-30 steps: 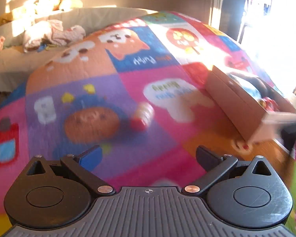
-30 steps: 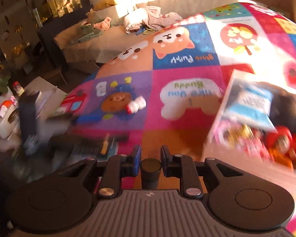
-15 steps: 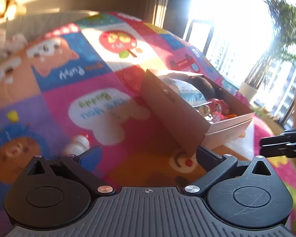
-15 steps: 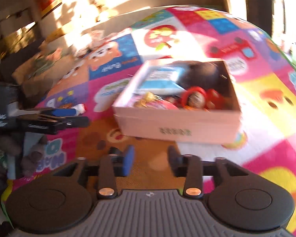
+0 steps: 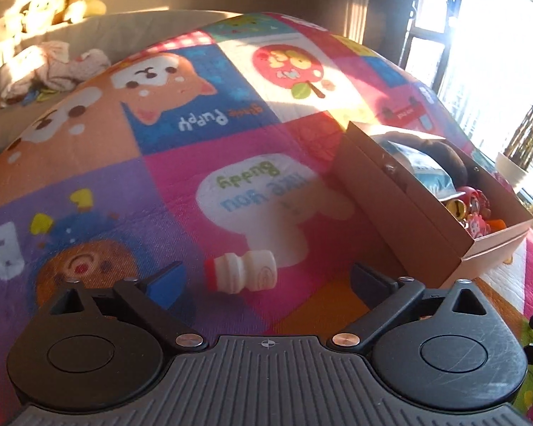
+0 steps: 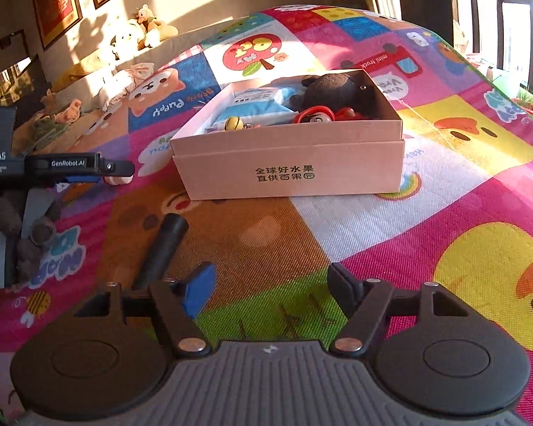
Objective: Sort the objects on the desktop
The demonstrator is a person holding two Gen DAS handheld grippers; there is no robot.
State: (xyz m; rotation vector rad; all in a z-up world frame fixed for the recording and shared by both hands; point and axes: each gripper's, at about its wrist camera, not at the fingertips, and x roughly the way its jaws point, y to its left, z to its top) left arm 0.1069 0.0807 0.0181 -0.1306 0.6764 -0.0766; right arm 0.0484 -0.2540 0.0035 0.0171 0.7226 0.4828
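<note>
A small white bottle with a red cap (image 5: 241,273) lies on its side on the colourful play mat (image 5: 202,142). It sits between the fingers of my left gripper (image 5: 268,280), whose jaws are closing with the pads still clear of it. A pink cardboard box (image 6: 291,163) holds a black plush toy (image 6: 337,88), a blue packet (image 6: 256,104) and red toys (image 6: 319,115). My right gripper (image 6: 272,291) hovers in front of the box, its jaws opening with nothing between them. A black cylinder (image 6: 167,245) lies on the mat just left of its left finger.
In the right wrist view my left gripper (image 6: 81,168) reaches in from the left, held by a gloved hand (image 6: 35,234). A sofa with plush toys (image 6: 138,32) and clothes (image 5: 53,67) borders the mat's far side. Bright windows and a potted plant (image 5: 529,135) stand to the right.
The right gripper went from shut on the black cylinder to open; the cylinder now lies on the mat. The left view swung toward the box and back, ending close over the bottle.
</note>
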